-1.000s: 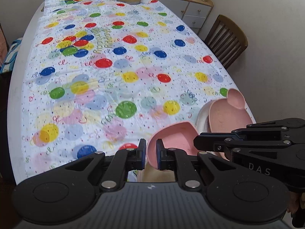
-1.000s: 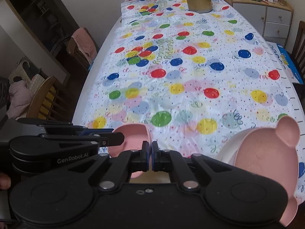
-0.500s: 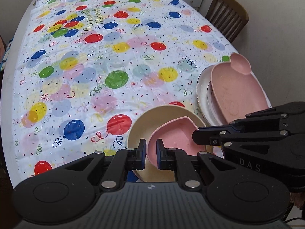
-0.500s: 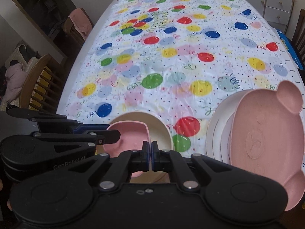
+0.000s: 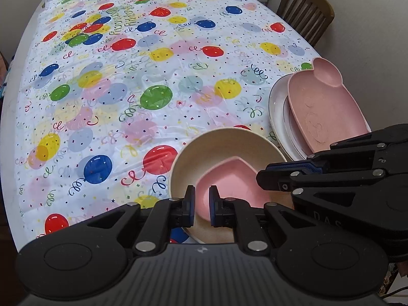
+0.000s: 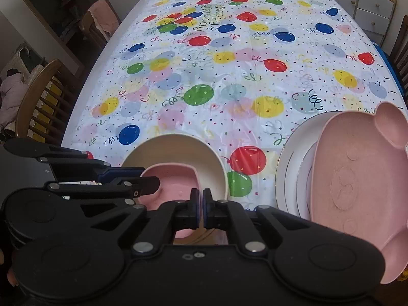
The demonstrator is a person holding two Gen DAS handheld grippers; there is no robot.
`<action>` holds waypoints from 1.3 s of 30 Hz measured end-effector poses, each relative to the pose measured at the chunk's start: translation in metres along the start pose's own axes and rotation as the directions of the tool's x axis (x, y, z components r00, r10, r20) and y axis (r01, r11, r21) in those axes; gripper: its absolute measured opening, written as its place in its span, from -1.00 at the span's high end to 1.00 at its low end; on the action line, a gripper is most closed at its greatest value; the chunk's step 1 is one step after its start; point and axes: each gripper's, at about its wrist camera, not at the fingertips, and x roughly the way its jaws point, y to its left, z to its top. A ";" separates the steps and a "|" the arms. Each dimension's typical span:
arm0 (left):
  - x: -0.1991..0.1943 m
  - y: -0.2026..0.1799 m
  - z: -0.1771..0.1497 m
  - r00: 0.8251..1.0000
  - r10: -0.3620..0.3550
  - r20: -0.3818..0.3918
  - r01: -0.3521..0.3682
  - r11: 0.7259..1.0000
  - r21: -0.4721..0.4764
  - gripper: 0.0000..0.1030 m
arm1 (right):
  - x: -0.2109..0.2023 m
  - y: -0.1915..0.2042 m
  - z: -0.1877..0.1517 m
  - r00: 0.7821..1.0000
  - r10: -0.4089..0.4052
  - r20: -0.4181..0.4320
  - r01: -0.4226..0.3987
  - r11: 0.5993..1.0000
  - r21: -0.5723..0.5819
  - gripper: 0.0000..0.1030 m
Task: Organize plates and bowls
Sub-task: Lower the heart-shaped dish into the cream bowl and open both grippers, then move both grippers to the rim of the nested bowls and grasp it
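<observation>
Left wrist: left tool [image 5: 202, 199] pinching matte pink heart-shaped bowl [image 5: 227, 181], right tool [image 6: 200, 204] likewise, glossy cream bowl [image 5: 216, 144].

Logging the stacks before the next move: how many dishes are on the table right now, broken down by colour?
Pink: 2, the heart-shaped pink bowl and the bear-shaped pink plate.
Beige: 1, the beige bowl holding the pink bowl.
White: at least 2, the white plates stacked under the bear plate; the exact count is hard to tell.
Total: at least 5.

pink bowl [image 5: 224, 178], cream bowl [image 5: 216, 148] (balloon-print tablecloth [image 5: 153, 76])
</observation>
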 end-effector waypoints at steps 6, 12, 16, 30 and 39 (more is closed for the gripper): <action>-0.002 -0.001 -0.001 1.000 0.006 0.006 -0.006 1.000 0.011 0.80 | 0.000 -0.001 0.000 1.000 -0.002 -0.003 0.002 1.000 0.005 0.79; -0.011 -0.001 -0.004 0.999 0.007 0.033 -0.008 1.000 0.020 0.79 | -0.006 0.001 0.000 1.000 0.007 0.006 -0.007 1.000 0.001 0.68; -0.019 0.000 -0.007 0.999 0.011 0.053 -0.012 1.000 0.017 0.79 | -0.014 0.002 -0.001 1.000 0.023 0.017 -0.023 1.000 0.004 0.61; -0.044 0.005 -0.010 0.993 0.014 0.116 -0.013 1.000 -0.003 0.69 | -0.053 0.001 -0.003 0.993 0.032 0.116 -0.033 0.999 0.005 -0.03; -0.057 0.012 -0.014 0.986 0.024 0.163 -0.021 0.999 -0.024 -0.13 | -0.071 -0.008 -0.005 0.984 0.042 0.172 -0.046 0.999 0.020 -0.53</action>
